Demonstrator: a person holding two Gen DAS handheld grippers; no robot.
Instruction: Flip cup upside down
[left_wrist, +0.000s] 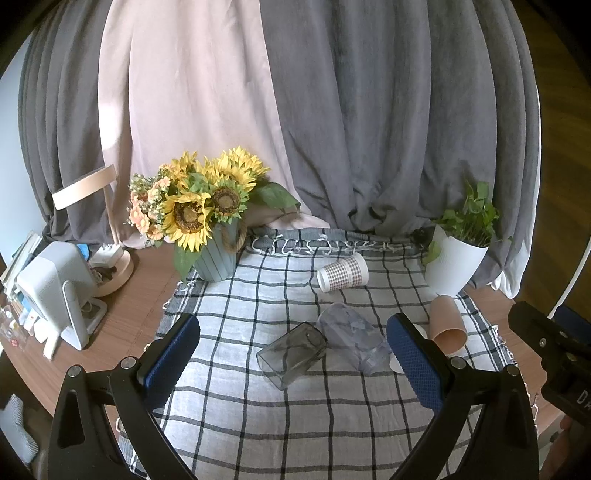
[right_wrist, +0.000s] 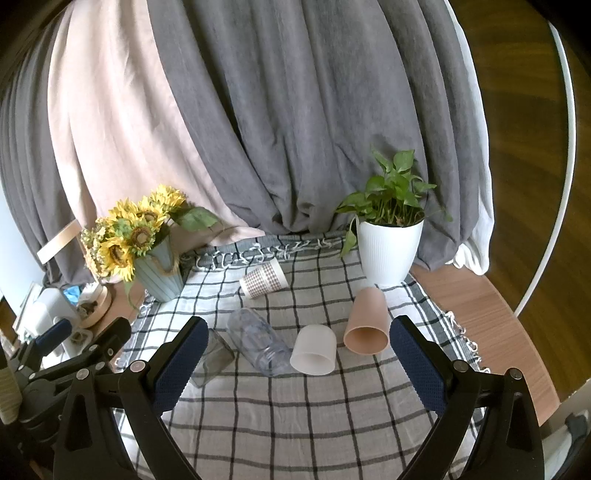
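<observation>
Several cups lie on their sides on a checked cloth (left_wrist: 280, 413). A smoky grey square cup (left_wrist: 291, 354) lies nearest my left gripper (left_wrist: 295, 354), which is open and empty above the cloth. Beside it lie a clear cup (left_wrist: 351, 338), a beige cup (left_wrist: 447, 319) and a patterned paper cup (left_wrist: 341, 273). In the right wrist view my right gripper (right_wrist: 295, 356) is open and empty, short of a frosted white cup (right_wrist: 314, 349), the beige cup (right_wrist: 367, 321), the clear cup (right_wrist: 258, 341), the grey cup (right_wrist: 214, 356) and the paper cup (right_wrist: 263, 281).
A sunflower vase (left_wrist: 214, 254) stands at the cloth's back left and a white plant pot (left_wrist: 452, 262) at the back right. A white device (left_wrist: 55, 291) and a lamp base (left_wrist: 110, 269) sit on the wooden table at left. Curtains hang behind.
</observation>
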